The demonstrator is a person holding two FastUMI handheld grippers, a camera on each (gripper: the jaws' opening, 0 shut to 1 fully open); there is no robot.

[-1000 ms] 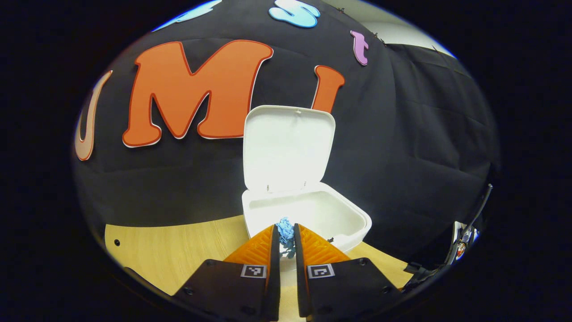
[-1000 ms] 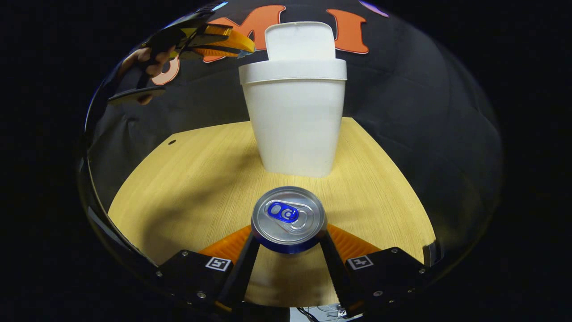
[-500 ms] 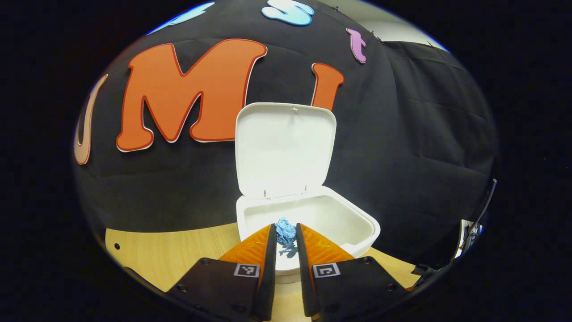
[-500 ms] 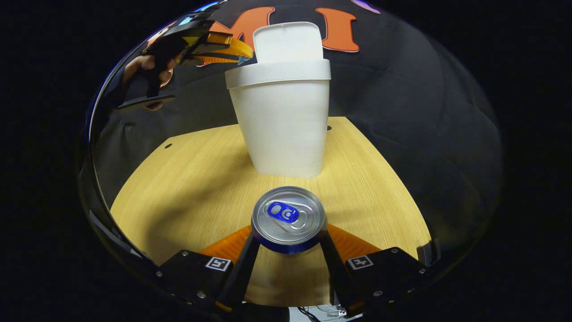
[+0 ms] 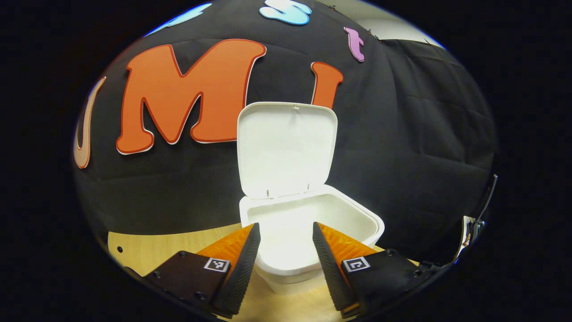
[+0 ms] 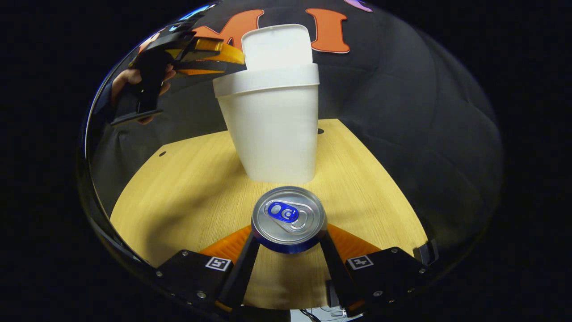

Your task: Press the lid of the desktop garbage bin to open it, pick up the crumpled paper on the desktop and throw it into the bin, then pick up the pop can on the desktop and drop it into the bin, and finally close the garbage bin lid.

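Note:
The white bin (image 5: 357, 223) stands with its lid (image 5: 286, 150) raised upright at the back. My left gripper (image 5: 283, 235) hangs open over the bin's mouth with nothing between its fingers; the bin's inside is washed out white, so I cannot make out the blue paper. In the right gripper view the bin (image 6: 272, 129) stands on the wooden table (image 6: 178, 188), and the left gripper (image 6: 232, 56), held by a hand (image 6: 123, 80), reaches over its rim. My right gripper (image 6: 288, 243) is shut on the pop can (image 6: 288, 219), which has a silver top and a blue tab.
The black cloth wall rises close behind the bin. A small hole (image 6: 162, 153) marks the table's left part and another (image 6: 320, 131) sits by the bin's right side. Cables and a device (image 5: 469, 228) hang at the far right of the left gripper view.
My left gripper has opened above the bin and the blue crumpled paper has left its fingers. The right gripper, holding the can, has drifted so the bin sits further left in its view.

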